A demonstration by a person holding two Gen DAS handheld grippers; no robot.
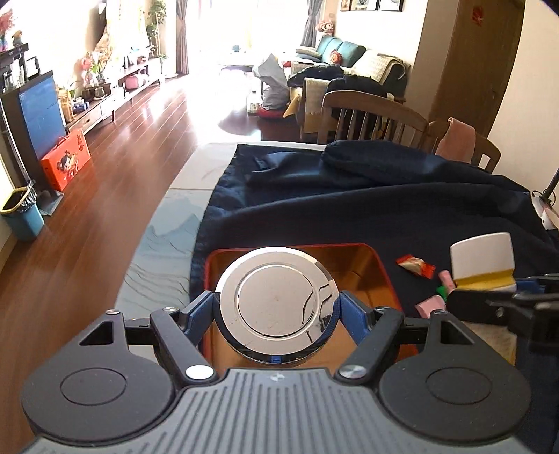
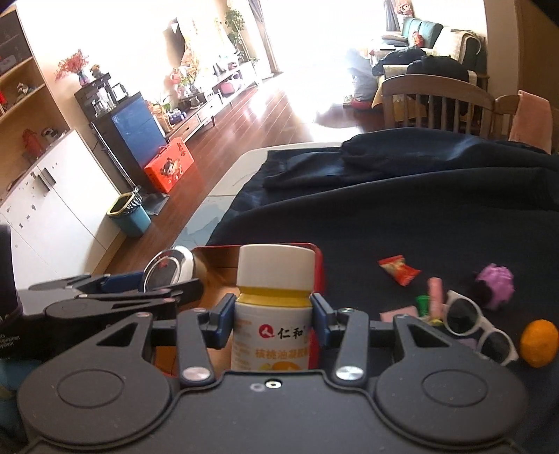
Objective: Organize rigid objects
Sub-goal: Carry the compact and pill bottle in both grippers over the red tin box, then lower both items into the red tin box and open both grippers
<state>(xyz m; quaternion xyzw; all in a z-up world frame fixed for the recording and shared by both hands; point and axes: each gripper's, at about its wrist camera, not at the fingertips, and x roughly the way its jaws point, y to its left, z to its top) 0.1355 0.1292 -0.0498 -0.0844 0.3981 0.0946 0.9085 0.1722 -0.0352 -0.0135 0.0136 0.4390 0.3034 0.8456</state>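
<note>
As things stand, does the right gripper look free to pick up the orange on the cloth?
Probably not yet: the right gripper is shut on the pill bottle. The orange lies uncovered beside the white sunglasses.

Daylight floods in from the windows (image 1: 244, 31) at the top centre of both views, blowing that area out to plain white and laying a hard sheen along the wooden floor (image 1: 139, 139). The dark cloth (image 2: 419, 216) across the lower right stays dim, its folds perhaps too murky to read, while the shiny round lid (image 1: 276, 304) at lower centre of the left view catches mirror glare. Both pictures bow strongly at the edges with black corners, and small things at far right look soft.
</note>
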